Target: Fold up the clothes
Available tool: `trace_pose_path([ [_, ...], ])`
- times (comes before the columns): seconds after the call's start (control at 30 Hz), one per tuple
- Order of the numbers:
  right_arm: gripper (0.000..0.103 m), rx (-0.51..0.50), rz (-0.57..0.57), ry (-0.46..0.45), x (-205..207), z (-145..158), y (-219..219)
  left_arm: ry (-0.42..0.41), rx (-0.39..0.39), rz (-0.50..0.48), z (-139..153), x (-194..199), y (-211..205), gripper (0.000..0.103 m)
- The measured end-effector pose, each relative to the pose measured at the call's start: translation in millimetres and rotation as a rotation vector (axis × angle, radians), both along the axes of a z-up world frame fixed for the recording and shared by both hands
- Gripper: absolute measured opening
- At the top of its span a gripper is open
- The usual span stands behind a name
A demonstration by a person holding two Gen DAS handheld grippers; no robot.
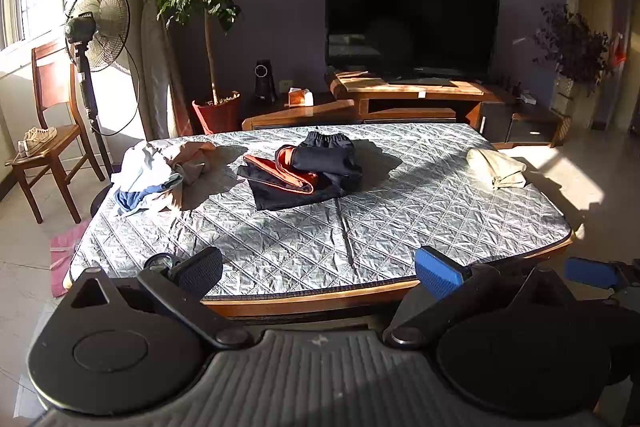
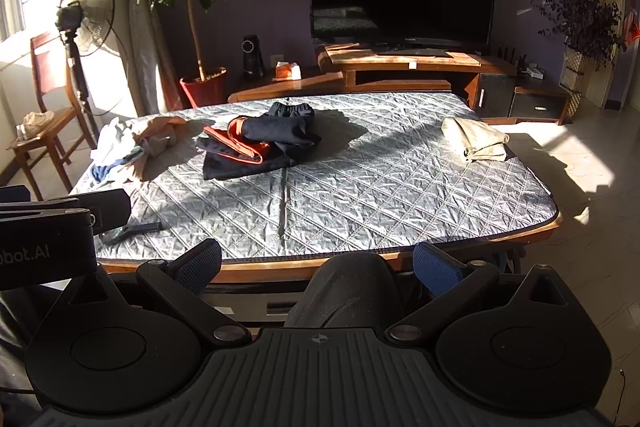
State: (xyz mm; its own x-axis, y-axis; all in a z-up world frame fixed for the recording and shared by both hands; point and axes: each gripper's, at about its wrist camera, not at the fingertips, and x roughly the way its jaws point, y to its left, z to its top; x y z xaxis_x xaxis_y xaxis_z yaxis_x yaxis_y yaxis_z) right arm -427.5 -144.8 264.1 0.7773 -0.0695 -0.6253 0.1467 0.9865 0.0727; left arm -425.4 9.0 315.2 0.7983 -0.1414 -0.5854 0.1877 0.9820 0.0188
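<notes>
Right wrist view alone shows a knee (image 2: pixel 348 287) under the open right gripper (image 2: pixel 318 269).

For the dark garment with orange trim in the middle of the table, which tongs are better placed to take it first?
Probably the left tongs. Both tongs are open and held back at the near edge, but the dark garment lies slightly left of centre in both views, so nearer the left side. The right tongs would cross further.
</notes>
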Motion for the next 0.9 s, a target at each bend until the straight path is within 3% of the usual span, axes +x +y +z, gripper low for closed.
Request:
trace_pose_path([
  [0.9,0.103,0.0,0.002,0.006,-0.4,-3.2,0.4,0.005,0.011,-0.002,-4.1,-0.1,-2.9,0.102],
])
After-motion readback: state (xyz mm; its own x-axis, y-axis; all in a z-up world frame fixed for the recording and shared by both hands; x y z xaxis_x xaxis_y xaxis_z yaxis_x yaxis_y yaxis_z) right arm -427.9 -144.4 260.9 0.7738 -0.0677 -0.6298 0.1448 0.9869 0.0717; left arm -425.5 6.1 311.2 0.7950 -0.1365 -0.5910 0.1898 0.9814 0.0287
